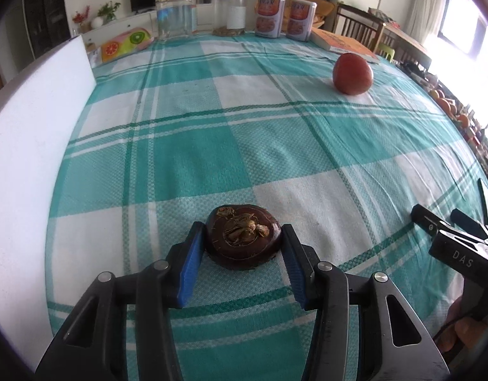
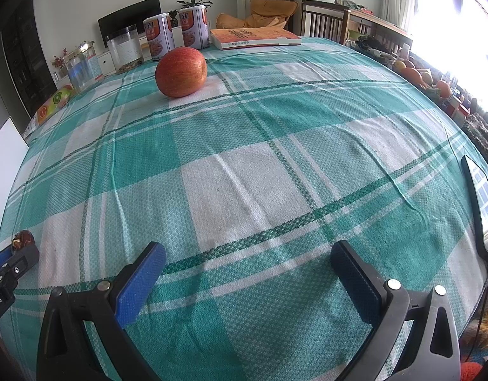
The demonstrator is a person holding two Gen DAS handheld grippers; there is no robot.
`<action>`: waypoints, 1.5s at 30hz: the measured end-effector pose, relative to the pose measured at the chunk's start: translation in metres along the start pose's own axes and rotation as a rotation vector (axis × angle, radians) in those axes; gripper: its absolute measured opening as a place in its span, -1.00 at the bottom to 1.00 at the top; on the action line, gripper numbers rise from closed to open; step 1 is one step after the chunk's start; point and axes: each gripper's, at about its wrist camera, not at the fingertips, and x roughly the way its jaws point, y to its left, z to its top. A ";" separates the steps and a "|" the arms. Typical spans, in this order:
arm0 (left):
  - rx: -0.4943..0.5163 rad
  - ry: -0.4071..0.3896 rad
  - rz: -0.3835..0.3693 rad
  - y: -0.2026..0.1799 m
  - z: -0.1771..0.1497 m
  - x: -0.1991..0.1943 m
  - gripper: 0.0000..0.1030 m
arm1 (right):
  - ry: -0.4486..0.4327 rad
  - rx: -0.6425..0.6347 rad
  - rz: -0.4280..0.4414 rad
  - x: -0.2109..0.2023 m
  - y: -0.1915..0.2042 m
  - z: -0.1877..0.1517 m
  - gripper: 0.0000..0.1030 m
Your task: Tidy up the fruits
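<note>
Dark brown, flattened round fruit with a dried woody crown (image 1: 243, 241), perhaps a mangosteen, sits near the front edge of the table under its teal-and-white checked tablecloth (image 1: 186, 158). The left gripper (image 1: 242, 243) has both blue pads against its sides, apparently clamped, so the step in hand looks like the grasp; next comes a lift and carry. The red-orange round apple (image 2: 181, 71) lies toward the far edge. The right gripper (image 2: 248, 262) hangs wide apart over bare cloth. Only the right view shows the phone-like slab (image 2: 480, 203) at the right edge; it barely catches the brown fruit.
</note>
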 end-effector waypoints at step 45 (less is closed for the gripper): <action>0.039 -0.015 0.060 0.002 -0.005 0.012 0.98 | -0.059 -0.061 0.062 0.031 0.058 0.159 1.00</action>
